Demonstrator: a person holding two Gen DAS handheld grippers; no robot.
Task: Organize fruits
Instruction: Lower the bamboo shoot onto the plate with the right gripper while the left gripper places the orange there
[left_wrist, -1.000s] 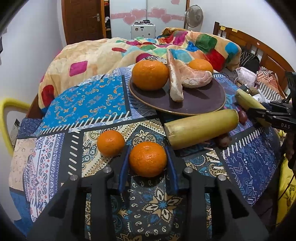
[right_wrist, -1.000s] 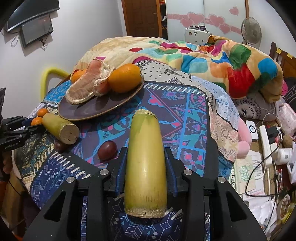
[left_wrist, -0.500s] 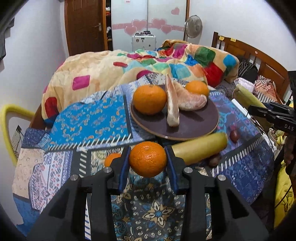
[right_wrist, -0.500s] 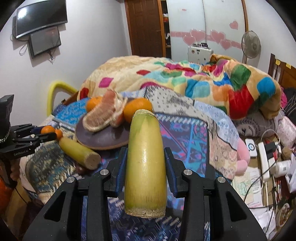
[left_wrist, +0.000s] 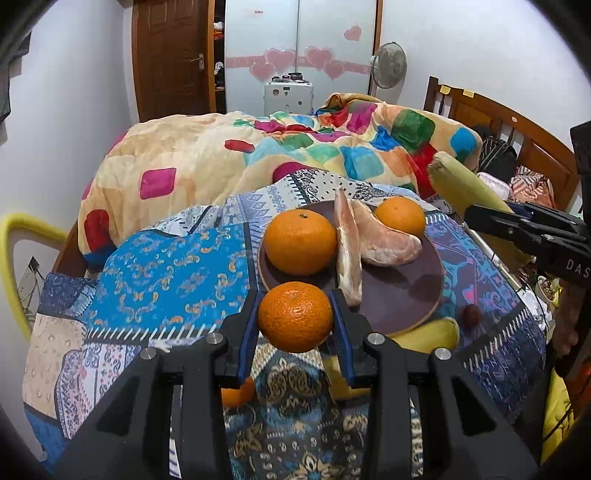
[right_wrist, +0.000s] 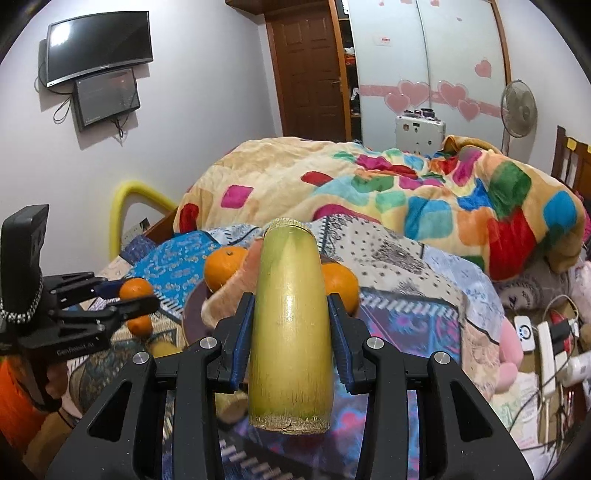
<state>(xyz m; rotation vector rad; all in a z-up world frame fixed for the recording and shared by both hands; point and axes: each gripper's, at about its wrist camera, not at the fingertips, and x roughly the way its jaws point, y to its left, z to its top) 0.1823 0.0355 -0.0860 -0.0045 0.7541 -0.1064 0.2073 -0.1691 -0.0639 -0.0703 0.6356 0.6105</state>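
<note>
Left wrist view: your left gripper (left_wrist: 295, 321) is clamped on a mandarin (left_wrist: 294, 315), lifted off the patterned cloth (left_wrist: 166, 266), pads biting at its widest part. Just ahead of the jaws sits the brown plate (left_wrist: 424, 295); its near rim is right past the fingertips. Carry the fruit forward and slightly right to the bare patch in front of the jaws, lower until it rests, then release. It's round, so expect it to roll if dropped.

Right gripper (right_wrist: 291, 332) is clamped across a yellow-green cane section (right_wrist: 290, 325), which lies along the fingers and overhangs both ends. The far end will lead, so keep it level and watch that it doesn't sweep the plate's contents. The plate is ahead and left of those jaws.

Plate contents: large orange (left_wrist: 300, 242) at left, two peeled pomelo wedges (left_wrist: 376, 240) in the middle, smaller orange (left_wrist: 400, 216) at the back. Free room is front right.

Off the plate, on the cloth: another small mandarin (left_wrist: 236, 393) below the left jaws, a second cane piece (left_wrist: 424, 334) beside the plate's near rim, and a small dark fruit (left_wrist: 471, 315), possibly a plum; too small to tell.
</note>
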